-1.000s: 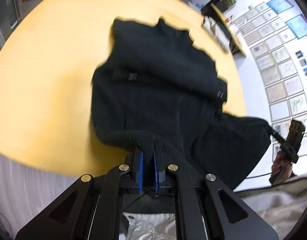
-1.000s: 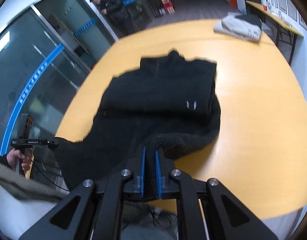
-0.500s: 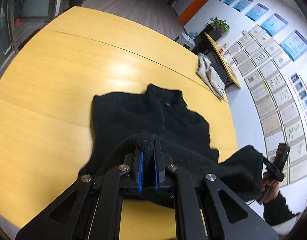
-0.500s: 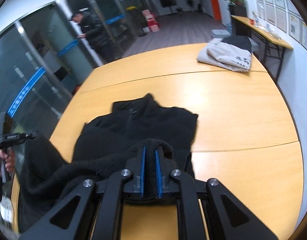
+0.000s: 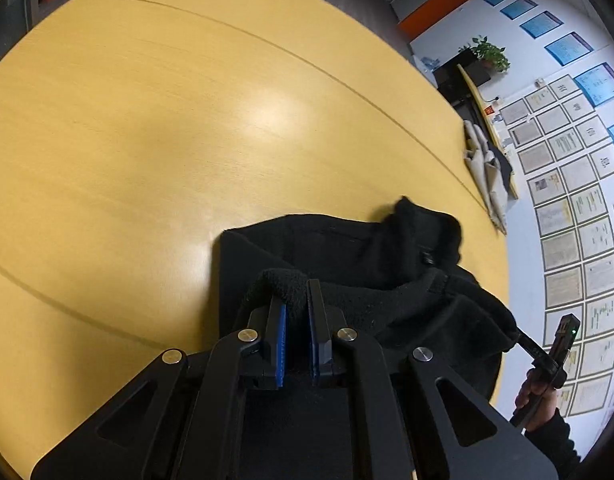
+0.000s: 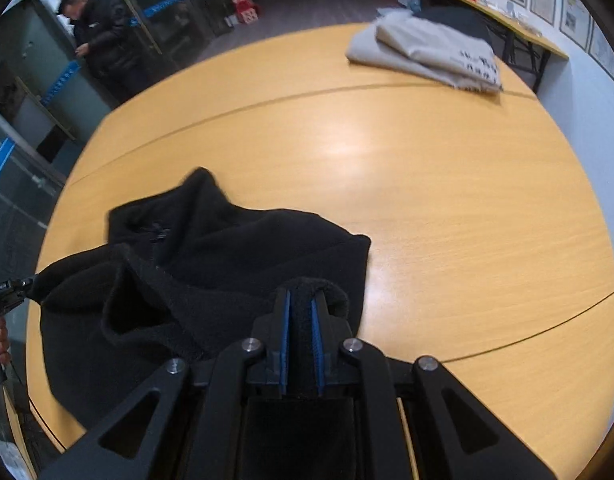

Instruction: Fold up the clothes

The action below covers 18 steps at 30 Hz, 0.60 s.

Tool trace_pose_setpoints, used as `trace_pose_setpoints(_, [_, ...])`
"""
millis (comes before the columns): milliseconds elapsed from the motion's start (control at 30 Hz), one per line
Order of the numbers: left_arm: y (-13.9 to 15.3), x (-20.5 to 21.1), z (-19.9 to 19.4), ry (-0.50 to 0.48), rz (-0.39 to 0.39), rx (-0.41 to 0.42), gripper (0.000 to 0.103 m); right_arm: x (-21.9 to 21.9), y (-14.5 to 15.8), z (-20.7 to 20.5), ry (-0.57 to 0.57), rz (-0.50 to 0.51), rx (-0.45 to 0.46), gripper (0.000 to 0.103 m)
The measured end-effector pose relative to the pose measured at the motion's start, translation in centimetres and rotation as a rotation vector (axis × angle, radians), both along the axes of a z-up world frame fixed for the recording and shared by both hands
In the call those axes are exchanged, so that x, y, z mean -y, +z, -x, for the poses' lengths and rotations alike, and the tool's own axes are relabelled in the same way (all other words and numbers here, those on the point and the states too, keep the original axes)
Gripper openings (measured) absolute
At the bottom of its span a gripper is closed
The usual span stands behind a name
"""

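Observation:
A black fleece jacket lies on the round wooden table, its collar pointing away from me. My left gripper is shut on the jacket's bottom hem at one corner. My right gripper is shut on the hem at the other corner; the jacket spreads to its left. The hem is carried over the jacket's body toward the collar. The right gripper also shows in the left wrist view, and the left gripper at the left edge of the right wrist view.
A folded grey garment lies at the table's far edge, with a dark one behind it; it also shows in the left wrist view. A man in black stands beyond the table by glass doors. A side desk stands along the wall.
Both grippers have moved forward over the table with the hem held, folding the lower part of the jacket up over its body toward the collar. Both stay shut.

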<state>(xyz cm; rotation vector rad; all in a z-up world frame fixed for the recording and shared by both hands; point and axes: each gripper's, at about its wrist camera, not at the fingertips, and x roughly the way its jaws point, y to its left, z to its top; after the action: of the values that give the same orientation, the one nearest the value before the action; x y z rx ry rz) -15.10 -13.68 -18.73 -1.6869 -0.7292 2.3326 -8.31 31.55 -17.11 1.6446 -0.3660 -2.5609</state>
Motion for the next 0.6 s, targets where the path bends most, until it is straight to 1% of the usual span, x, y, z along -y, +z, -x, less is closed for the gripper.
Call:
trace_pose_setpoints(67, [-0.6,-0.1,0.7,-0.007,0.006,-0.004,0.009,0.0,-0.9,0.3,0.005,-0.008,0.001,0.011])
trace_pose_setpoints(100, [-0.9,-0.2,1.1,-0.012,0.011,-0.006,0.011,-0.1,-1.3,0.3,0.010,-0.003,-0.004,0.014])
trace_pose_setpoints(167, [-1.1,-0.6,1.4,-0.036,0.028,-0.010,0.012,0.1,-1.3,-0.1,0.028,0.011,-0.032,0.023])
trace_pose_setpoints(233, [-0.9,-1.1,1.4,-0.060,0.041,-0.021,0.012,0.5,-0.7,-0.8,0.056,0.014,-0.075,0.049])
trace_pose_setpoints(267, [-0.6,-1.3,1.3,-0.071,0.047,-0.030,0.013,0.9,-0.2,-1.3,0.077,0.007,-0.107,0.054])
trace_pose_setpoints(300, [-0.1,-1.4,1.1,-0.081,0.050,-0.047,0.013,1.3,0.6,-2.0,0.099,-0.005,-0.150,0.065])
trace_pose_setpoints(333, [0.4,-1.3,0.9,-0.084,0.042,-0.069,0.017,1.6,1.4,-2.5,0.119,-0.010,-0.184,0.074])
trace_pose_setpoints(367, [0.9,-1.1,0.7,-0.084,0.039,-0.095,0.025,1.6,1.7,-2.7,0.138,-0.024,-0.200,0.078])
trace_pose_setpoints(400, [1.4,-1.0,0.5,-0.079,0.050,-0.128,0.040,1.6,2.0,-2.8,0.158,-0.041,-0.213,0.083])
trace_pose_setpoints(433, [1.9,-0.8,0.3,-0.072,0.061,-0.160,0.051,1.5,2.3,-3.0,0.177,-0.057,-0.227,0.083])
trace_pose_setpoints(467, [2.2,-0.4,0.2,-0.058,0.069,-0.187,0.068,1.4,1.9,-2.8,0.191,-0.077,-0.216,0.083])
trace_pose_setpoints(500, [2.5,-0.1,0.1,-0.045,0.078,-0.213,0.071,1.3,1.2,-2.4,0.203,-0.088,-0.196,0.083])
trace_pose_setpoints(533, [2.6,0.3,0.2,-0.031,0.083,-0.229,0.071,1.2,0.6,-2.0,0.205,-0.093,-0.180,0.083])
trace_pose_setpoints(600, [1.9,0.9,0.8,-0.012,0.068,-0.202,0.071,1.0,-0.7,-1.0,0.203,-0.088,-0.153,0.083])
